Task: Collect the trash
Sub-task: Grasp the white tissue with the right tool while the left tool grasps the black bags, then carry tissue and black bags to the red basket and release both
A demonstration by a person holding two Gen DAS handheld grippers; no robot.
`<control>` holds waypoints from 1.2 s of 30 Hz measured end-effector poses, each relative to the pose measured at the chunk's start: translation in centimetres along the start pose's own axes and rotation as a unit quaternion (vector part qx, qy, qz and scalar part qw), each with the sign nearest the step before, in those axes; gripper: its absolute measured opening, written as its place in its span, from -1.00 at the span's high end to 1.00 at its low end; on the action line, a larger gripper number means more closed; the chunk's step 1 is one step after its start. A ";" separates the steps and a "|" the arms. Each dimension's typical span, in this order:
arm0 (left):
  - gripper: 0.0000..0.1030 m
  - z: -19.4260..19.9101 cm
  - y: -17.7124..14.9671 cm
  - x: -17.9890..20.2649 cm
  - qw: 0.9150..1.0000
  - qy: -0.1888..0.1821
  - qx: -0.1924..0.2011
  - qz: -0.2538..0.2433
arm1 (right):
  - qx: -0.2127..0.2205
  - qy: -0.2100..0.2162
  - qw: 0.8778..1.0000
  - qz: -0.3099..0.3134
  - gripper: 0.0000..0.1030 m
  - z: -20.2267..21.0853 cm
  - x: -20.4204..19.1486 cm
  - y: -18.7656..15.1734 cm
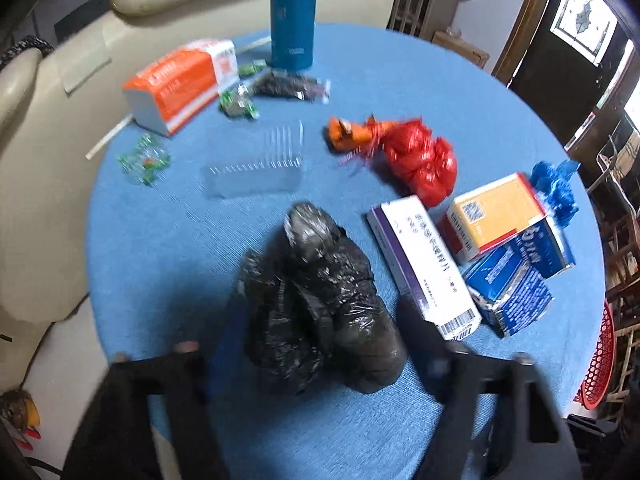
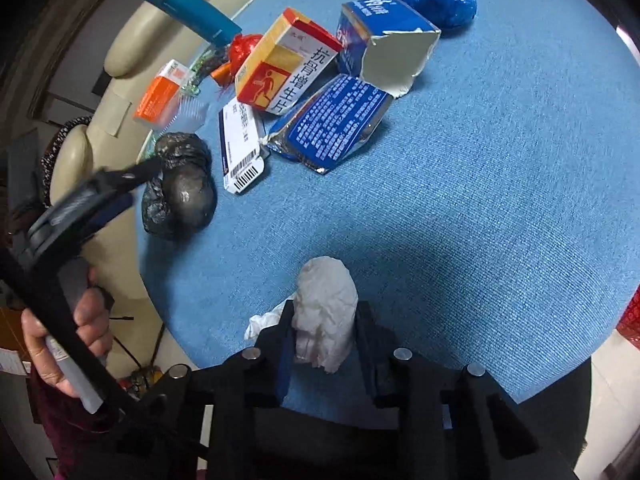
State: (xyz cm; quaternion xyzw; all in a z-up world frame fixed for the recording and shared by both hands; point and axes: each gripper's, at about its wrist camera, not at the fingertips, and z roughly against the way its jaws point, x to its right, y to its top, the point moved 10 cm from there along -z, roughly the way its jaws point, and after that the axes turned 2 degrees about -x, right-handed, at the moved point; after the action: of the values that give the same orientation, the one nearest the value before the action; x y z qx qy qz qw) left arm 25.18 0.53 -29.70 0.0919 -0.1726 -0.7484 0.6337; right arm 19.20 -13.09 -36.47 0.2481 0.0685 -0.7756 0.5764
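We've got the round blue table [image 1: 160, 240] littered with boxes and wrappers. Our left gripper [image 1: 316, 356] straddles the black bag bundle [image 1: 320, 300], its long axis running away from us, jaws part-spread and not yet squeezing. Our right gripper [image 2: 324, 332] pinches the crumpled white tissue [image 2: 326, 312] at the near edge. Red basket [image 1: 600, 360] off right, contents unseen.
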 end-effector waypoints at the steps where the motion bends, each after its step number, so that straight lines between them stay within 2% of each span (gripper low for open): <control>1: 0.04 -0.6 -0.3 0.1 1.000 -0.005 -0.009 0.003 | 0.003 0.004 1.000 0.000 0.46 0.2 0.2 0.0; 3: 0.27 -1.1 -0.5 0.5 0.999 -0.030 -0.011 0.009 | 0.015 0.007 1.000 0.000 0.47 0.7 0.5 0.0; 11: 0.42 0.5 -1.0 -0.8 0.999 -0.018 0.016 0.023 | 0.097 -0.007 0.995 -0.005 0.47 5.7 2.6 0.9; 15: 0.42 3.5 -1.3 -1.0 0.999 -0.003 0.043 0.017 | 0.150 -0.033 0.988 -0.001 0.47 9.1 4.2 1.3; 17: 0.42 6.2 -1.3 0.0 0.997 -0.001 0.071 -0.002 | 0.181 -0.044 0.983 -0.004 0.47 11.4 5.1 1.5; 21: 0.42 10.2 -1.0 4.0 0.993 -0.023 0.107 -0.051 | 0.228 -0.054 0.972 -0.019 0.47 15.2 6.5 1.7; 24: 0.42 12.6 -1.2 8.5 0.985 -0.052 0.126 -0.103 | 0.263 -0.062 0.962 -0.034 0.47 18.4 8.1 1.3; 28: 0.42 14.7 -2.8 15.7 0.970 -0.094 0.133 -0.181 | 0.302 -0.068 0.948 -0.070 0.47 22.7 11.8 0.2; 32: 0.42 15.3 -4.4 22.6 0.950 -0.136 0.123 -0.254 | 0.337 -0.078 0.932 -0.110 0.47 26.5 16.1 -0.9; 36: 0.42 14.5 -5.6 28.0 0.933 -0.155 0.103 -0.307 | 0.362 -0.101 0.914 -0.151 0.47 29.5 20.8 -3.0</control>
State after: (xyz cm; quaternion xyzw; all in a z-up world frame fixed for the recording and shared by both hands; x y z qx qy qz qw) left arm 9.81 -24.13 -16.09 0.0882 -0.3086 -0.8895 0.3253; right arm 3.03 -41.54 -21.07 0.3472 -0.2385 -0.8462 0.3265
